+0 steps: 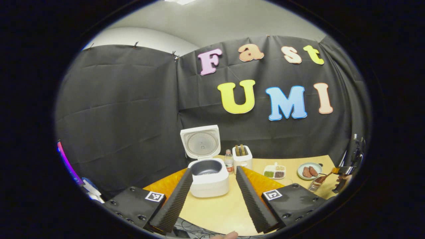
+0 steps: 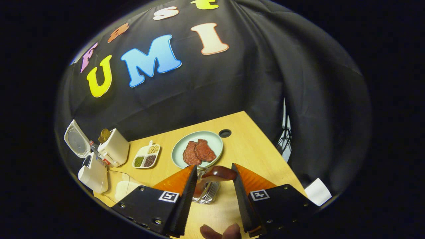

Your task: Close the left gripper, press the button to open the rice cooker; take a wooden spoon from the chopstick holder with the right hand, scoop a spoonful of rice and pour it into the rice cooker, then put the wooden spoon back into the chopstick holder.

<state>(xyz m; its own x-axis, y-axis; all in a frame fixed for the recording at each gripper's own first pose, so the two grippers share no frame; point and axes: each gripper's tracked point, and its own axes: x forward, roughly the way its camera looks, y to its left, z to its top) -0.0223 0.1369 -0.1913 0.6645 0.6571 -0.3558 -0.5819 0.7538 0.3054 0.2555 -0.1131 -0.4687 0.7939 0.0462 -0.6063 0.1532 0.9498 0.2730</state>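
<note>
The white rice cooker (image 1: 209, 181) stands open on the wooden table, its lid (image 1: 201, 142) upright and its dark pot bare inside. My left gripper (image 1: 214, 169) hangs open a little in front of it, with nothing between its fingers. At the right edge of the left gripper view, my right gripper (image 1: 342, 176) is at the wire chopstick holder (image 1: 314, 186) with the wooden spoon (image 1: 323, 177). In the right gripper view, the spoon's brown head (image 2: 219, 173) spans the gap of the right gripper (image 2: 214, 167). It touches both fingers, just above the holder (image 2: 206, 195).
A plate of meat slices (image 2: 197, 149), a divided dish of grains (image 2: 146, 156) and a white box-shaped appliance (image 2: 114, 147) sit behind the holder. A clear container with white rice (image 2: 121, 187) lies near the cooker (image 2: 93, 174). A small bottle (image 1: 228, 161) stands beside the cooker.
</note>
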